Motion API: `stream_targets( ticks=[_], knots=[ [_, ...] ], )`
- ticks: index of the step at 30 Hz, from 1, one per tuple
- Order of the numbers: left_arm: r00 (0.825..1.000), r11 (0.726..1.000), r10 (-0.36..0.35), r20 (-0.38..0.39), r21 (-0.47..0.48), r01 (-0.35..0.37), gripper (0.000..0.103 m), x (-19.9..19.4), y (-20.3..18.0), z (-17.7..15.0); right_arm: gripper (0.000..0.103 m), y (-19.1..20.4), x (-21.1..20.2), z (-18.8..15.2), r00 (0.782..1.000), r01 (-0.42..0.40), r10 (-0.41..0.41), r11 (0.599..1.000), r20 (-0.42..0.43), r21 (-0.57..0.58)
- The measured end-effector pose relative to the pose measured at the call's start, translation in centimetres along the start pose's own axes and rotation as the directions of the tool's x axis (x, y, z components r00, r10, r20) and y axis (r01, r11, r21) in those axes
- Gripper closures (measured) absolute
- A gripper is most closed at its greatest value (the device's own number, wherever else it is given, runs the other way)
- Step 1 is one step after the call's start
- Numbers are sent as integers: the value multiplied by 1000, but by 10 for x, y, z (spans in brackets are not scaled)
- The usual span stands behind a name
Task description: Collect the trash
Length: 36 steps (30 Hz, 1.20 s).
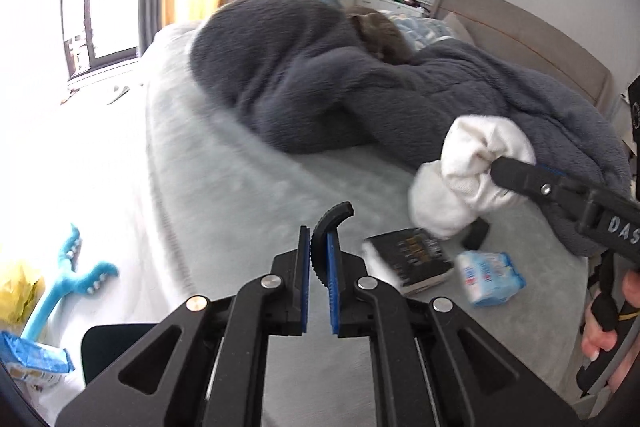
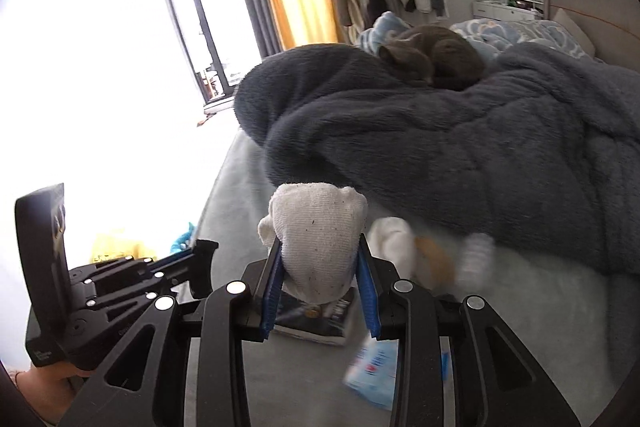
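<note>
My right gripper [image 2: 320, 259] is shut on a white sock [image 2: 318, 239] and holds it above the bed; it also shows in the left wrist view [image 1: 496, 163], where the sock [image 1: 476, 167] hangs from it. My left gripper [image 1: 319, 251] is shut with nothing between its blue pads, over the grey bed sheet [image 1: 248, 179]. A blue tissue pack [image 1: 490, 277] and a dark book [image 1: 416, 259] lie on the sheet below the sock. In the right wrist view the book [image 2: 320, 315] lies under my gripper, the tissue pack [image 2: 374, 367] is blurred.
A dark fleece blanket [image 2: 460, 139] covers the far bed, with a grey cat [image 2: 436, 57] curled on it. A blue toy [image 1: 68, 279], yellow bag [image 1: 18, 291] and blue packet [image 1: 32, 359] lie on the floor left. Another white cloth [image 2: 390, 239] lies by the blanket.
</note>
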<state>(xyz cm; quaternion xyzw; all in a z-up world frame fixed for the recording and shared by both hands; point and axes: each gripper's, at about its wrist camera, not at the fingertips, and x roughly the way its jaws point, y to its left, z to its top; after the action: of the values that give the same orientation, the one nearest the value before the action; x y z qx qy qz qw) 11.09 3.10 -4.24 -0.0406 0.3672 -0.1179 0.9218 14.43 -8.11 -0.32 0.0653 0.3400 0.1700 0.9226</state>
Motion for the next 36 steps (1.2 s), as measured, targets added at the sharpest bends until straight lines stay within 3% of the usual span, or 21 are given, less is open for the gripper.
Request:
stream_targets(
  ticks=[9,14,24,36],
  knots=[
    [998,998,58,14,-27,-58,94,-26,58,-10,69,65,28,-1,995,-92,90,994,-34,-61],
    [995,994,95,-15,-44,-95,94,-32,88,-17,69,99,49,-6,990,-128,121,986,-73,-107],
    [980,985,139,-143,-85,-152,94,-29,147,-44,69,150,76,-10,978,-189,173,971,-113,-148],
    [940,972,131,-316,-144,-184,94,-19,207,-89,69,208,113,-28,955,-249,213,954,-207,-168]
  ],
)
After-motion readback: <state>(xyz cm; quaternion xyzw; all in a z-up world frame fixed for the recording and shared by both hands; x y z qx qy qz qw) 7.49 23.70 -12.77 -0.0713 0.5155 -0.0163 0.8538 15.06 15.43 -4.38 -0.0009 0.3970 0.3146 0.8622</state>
